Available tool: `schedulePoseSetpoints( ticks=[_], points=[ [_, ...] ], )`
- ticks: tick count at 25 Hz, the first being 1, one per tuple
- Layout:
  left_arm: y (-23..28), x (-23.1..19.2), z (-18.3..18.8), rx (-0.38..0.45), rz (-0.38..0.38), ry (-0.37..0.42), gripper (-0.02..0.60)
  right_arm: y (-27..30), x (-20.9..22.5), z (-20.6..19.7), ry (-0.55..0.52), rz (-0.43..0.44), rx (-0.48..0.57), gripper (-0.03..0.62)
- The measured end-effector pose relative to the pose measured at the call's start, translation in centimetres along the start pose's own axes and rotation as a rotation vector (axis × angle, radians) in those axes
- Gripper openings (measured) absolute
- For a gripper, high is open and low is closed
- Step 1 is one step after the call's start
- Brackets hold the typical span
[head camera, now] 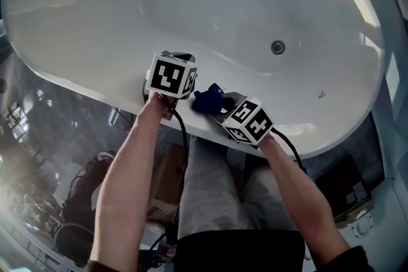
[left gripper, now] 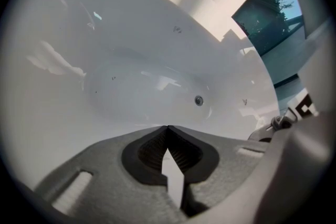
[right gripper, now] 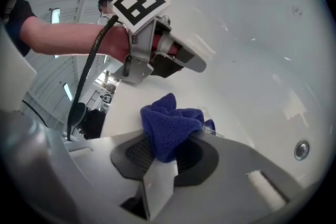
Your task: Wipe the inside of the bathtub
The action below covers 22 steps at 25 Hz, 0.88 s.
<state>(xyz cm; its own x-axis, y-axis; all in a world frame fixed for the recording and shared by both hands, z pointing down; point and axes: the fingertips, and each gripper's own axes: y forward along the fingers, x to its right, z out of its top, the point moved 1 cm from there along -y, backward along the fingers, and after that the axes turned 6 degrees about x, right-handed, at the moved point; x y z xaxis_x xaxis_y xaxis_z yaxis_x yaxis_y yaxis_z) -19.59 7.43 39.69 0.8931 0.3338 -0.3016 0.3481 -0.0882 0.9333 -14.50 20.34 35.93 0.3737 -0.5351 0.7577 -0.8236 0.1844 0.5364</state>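
Note:
A white oval bathtub (head camera: 95, 83) fills the head view, its drain (head camera: 277, 46) at the right of the basin. A dark blue cloth (head camera: 207, 99) is bunched in my right gripper (head camera: 217, 106), which is shut on it just above the near rim. In the right gripper view the cloth (right gripper: 170, 126) sticks up from between the jaws. My left gripper (head camera: 167, 95) hovers beside it over the same rim, shut with nothing in it; the left gripper view shows its jaw tips (left gripper: 167, 128) meeting in front of the basin and drain (left gripper: 198, 100).
A small dark mark (head camera: 322, 95) sits on the tub's right inner wall. Below the near rim are the person's legs, a cardboard box (head camera: 167, 185) and a reflective floor. A window or glass panel (left gripper: 273, 18) stands beyond the tub's far end.

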Motion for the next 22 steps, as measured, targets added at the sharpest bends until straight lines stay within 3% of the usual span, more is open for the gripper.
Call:
schedulePoseSetpoints(
  ticks=[4, 11, 22],
  points=[
    [-1.5, 0.4, -0.1, 0.023, 0.029, -0.054, 0.002, -1.2, -1.6, 0.4, -0.009, 0.026, 0.001, 0.078],
    [-2.4, 0.9, -0.4, 0.031, 0.027, -0.025, 0.003, -2.6, -4.2, 1.5, 0.011, 0.126, 0.051, 0.078],
    [-1.8, 1.8, 0.0, 0.013, 0.027, -0.010, 0.003, -3.2, -3.3, 2.4, 0.032, 0.134, 0.090, 0.078]
  ],
)
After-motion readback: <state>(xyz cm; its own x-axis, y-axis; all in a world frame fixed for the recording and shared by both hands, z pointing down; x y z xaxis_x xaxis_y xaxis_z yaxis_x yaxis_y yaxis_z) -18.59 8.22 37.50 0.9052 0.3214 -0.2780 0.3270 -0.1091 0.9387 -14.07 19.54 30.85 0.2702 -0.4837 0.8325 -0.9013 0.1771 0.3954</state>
